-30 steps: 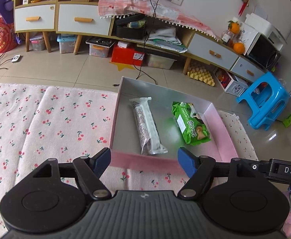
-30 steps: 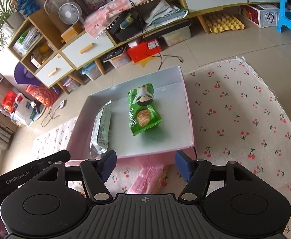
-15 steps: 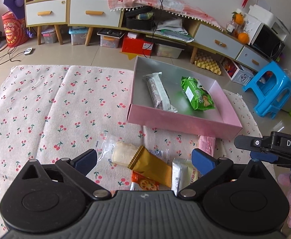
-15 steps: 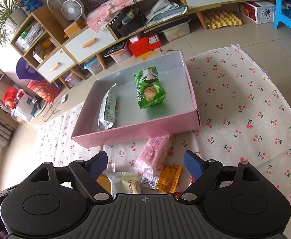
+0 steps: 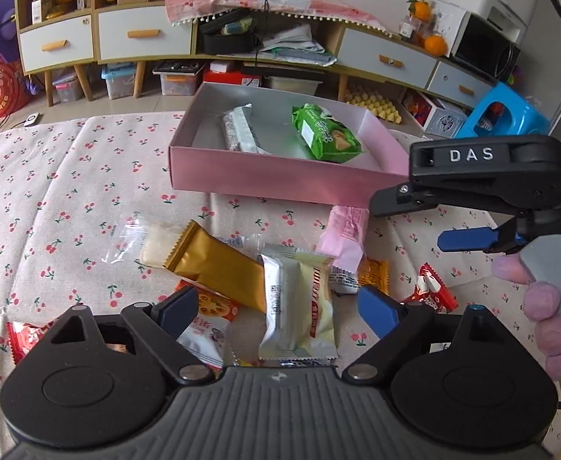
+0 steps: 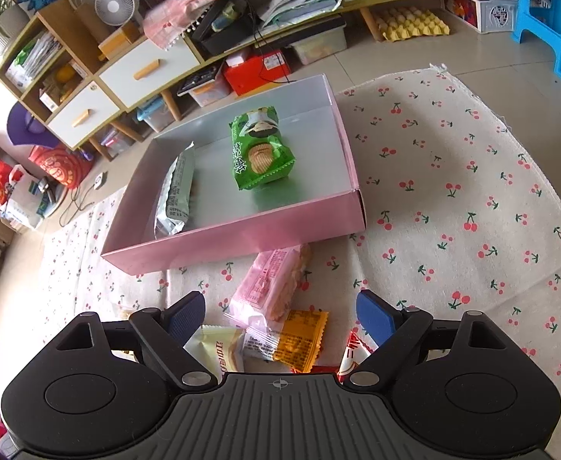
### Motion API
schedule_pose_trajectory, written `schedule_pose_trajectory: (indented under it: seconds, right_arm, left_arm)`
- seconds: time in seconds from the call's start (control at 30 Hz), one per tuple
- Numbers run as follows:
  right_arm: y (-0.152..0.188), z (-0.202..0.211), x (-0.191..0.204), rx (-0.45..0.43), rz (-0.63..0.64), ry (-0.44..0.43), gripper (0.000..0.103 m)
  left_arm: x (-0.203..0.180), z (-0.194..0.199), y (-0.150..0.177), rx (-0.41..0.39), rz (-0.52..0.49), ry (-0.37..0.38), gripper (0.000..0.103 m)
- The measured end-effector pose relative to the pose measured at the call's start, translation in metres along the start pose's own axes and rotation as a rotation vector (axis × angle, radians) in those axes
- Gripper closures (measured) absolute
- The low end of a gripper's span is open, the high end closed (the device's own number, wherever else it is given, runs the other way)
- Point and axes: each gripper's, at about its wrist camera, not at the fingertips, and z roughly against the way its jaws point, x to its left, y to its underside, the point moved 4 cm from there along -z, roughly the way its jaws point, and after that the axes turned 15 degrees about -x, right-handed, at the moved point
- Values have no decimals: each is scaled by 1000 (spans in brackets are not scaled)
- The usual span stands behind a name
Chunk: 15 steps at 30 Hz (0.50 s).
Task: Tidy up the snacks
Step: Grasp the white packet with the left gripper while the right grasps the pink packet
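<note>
Left claw (image 5: pixel 278 308), jaws apart and just narrowed, empty, hung over a cream packet (image 5: pixel 299 303) in the snack pile on the cherry cloth (image 5: pixel 50 176), near the pink box (image 5: pixel 280 176). Best: straddle that packet's narrow width before closing.

Right claw (image 6: pixel 280 312), jaws apart, just widened, empty, faced a pink packet (image 6: pixel 268 287); lift singly.

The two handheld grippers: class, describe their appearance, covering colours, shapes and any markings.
Both the left gripper and right gripper have black bodies with ribbed grey centres, two round discs and blue finger pads. From the left wrist view, the right gripper bears white letters "DAS" and a grey handle.
</note>
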Motion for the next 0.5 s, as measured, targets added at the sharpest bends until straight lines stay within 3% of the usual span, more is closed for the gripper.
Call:
schedule_pose_trajectory:
  seconds: [0.13, 0.5]
  right_arm:
    - [0, -5, -3, 17, 15, -7, 15]
    - [3, -40, -11, 68, -117, -37, 15]
  left_arm:
    - [-8, -10, 8, 4, -4, 2, 23]
    - [-13, -24, 30, 23, -42, -50, 31]
